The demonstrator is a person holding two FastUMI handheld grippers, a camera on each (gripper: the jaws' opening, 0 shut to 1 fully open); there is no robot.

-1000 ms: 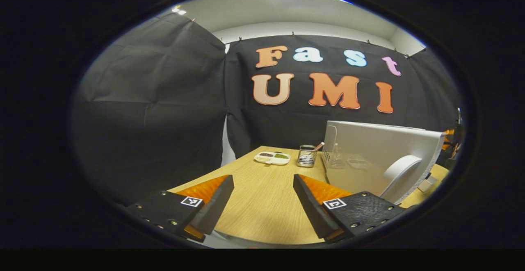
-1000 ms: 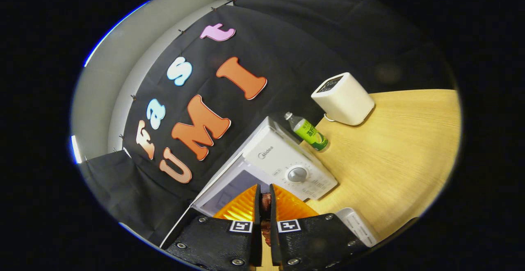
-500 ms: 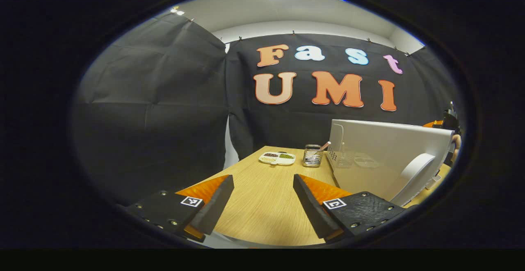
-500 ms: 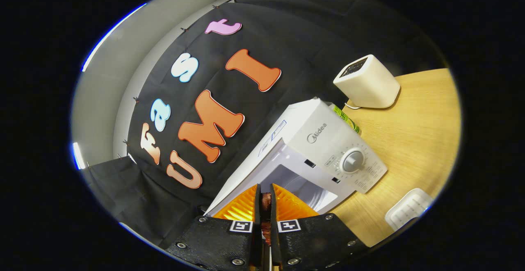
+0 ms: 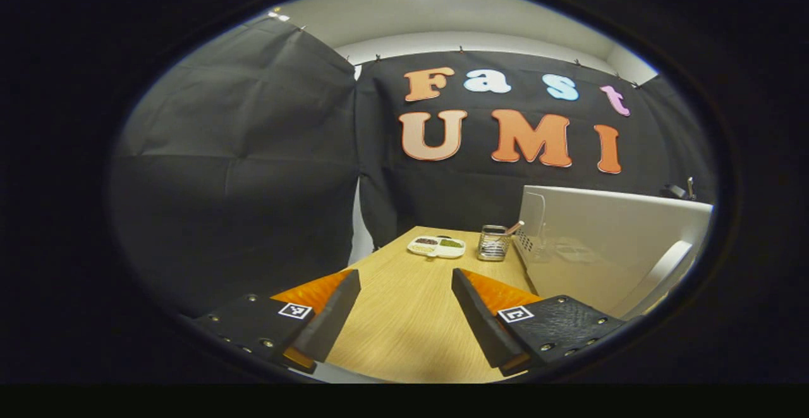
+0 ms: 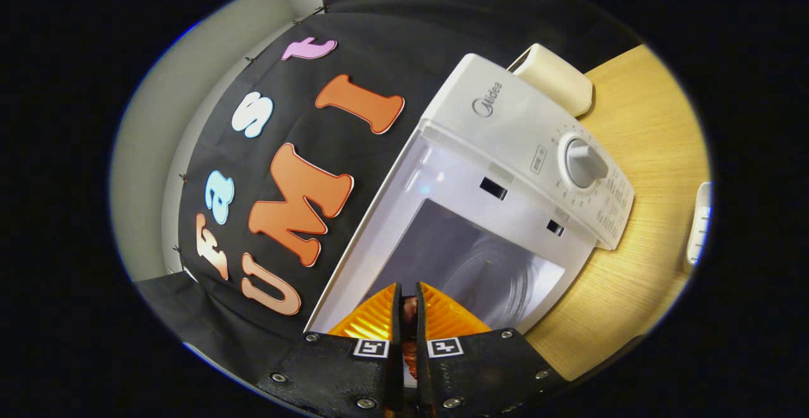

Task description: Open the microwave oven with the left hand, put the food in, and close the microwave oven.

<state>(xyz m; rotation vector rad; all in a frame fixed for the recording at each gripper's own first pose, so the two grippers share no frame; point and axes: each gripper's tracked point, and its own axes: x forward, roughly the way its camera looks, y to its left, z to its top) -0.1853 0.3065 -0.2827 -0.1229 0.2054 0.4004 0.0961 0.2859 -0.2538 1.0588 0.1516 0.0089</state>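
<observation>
While left gripper [image 5: 404,307] gapes, right gripper [image 6: 404,317] pinches food [image 6: 409,309] facing microwave oven [image 6: 518,127].

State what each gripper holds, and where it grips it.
The right gripper pinches a small reddish-brown piece of food between its pads; which part cannot be told. The left gripper is open, holding nothing.

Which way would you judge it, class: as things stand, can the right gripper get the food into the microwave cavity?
Probably yes. The right gripper is shut on the food and faces the microwave; its cavity gapes open straight ahead, with nothing between them.
</observation>
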